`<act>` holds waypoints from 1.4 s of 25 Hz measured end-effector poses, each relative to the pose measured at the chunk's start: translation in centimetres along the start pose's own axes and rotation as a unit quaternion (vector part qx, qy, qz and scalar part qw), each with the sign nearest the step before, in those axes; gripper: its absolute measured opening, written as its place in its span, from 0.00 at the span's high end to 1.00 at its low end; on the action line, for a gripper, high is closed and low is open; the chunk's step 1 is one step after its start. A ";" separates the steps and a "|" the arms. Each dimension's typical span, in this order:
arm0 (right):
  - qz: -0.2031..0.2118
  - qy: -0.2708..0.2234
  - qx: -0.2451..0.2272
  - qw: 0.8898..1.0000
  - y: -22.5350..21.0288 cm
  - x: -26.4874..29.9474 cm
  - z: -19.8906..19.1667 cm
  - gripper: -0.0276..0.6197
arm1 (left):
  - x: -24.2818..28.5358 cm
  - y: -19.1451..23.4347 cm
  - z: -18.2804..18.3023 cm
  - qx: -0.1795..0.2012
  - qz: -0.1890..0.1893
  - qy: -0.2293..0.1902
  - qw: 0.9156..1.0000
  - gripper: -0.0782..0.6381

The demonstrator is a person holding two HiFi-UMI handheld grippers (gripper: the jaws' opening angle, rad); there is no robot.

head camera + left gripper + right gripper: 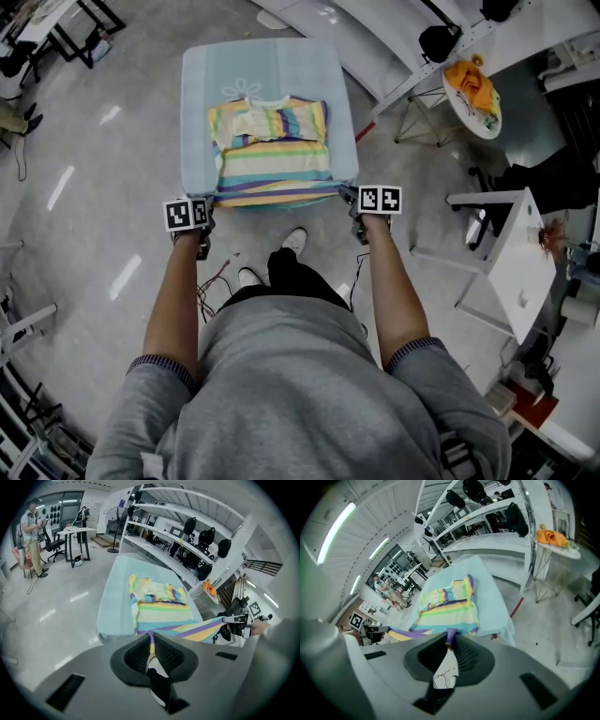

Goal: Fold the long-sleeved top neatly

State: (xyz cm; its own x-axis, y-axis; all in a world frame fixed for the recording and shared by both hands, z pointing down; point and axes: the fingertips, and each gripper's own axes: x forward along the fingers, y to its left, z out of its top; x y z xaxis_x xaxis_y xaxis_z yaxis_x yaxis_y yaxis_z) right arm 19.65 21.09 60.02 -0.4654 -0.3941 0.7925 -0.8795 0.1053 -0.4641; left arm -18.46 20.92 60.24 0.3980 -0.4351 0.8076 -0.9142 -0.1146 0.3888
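- So, the table (195, 112) with its pale blue cover sat straight ahead of both grippers, its near edge just beyond their tips.
- The striped long-sleeved top (272, 164) lay flat on that cover ahead of the jaws. It spanned the gap between the two grippers, with the collar (267, 99) at the end farthest from them.
- Both sleeves (251, 125) looked already folded in across the chest, on the far side from the grippers. Nothing hung past the body sides, so I judged that step done.
- The bottom hem (277, 197) was the edge nearest the grippers. It was stretched taut between them and lifted slightly off the near table edge.
- At the hem's left corner, the left gripper (212, 201) was clamped on. Its own view showed striped fabric pinched between nearly closed jaws.
- At the right corner, the right gripper (350, 195) was clamped on the same way, with a purple edge of cloth caught between its jaws.
- Progress, my read: about midway. The sleeves were in and the hem was gripped at both corners, but the body was not yet folded.
- Left to do: carry the hem away from the person and over toward the collar, lay it down square, release. Possibly one more fold or a smoothing pass after that.
- Risk: an uneven pull between the grippers would have skewed the fold line.
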 end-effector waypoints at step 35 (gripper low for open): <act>0.025 0.061 0.000 0.998 -2.2 11.4 19.3 0.87 | 10.8 4.3 19.9 0.044 0.033 0.038 0.998 0.84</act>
State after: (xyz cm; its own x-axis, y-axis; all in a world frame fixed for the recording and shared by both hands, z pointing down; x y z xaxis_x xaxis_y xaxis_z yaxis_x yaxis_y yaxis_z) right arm 18.26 -1.24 62.42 -0.5172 -0.2747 0.8106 -0.8550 0.1225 -0.5040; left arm -19.59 -2.07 61.77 0.3393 -0.3748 0.8628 -0.9401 -0.1671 0.2971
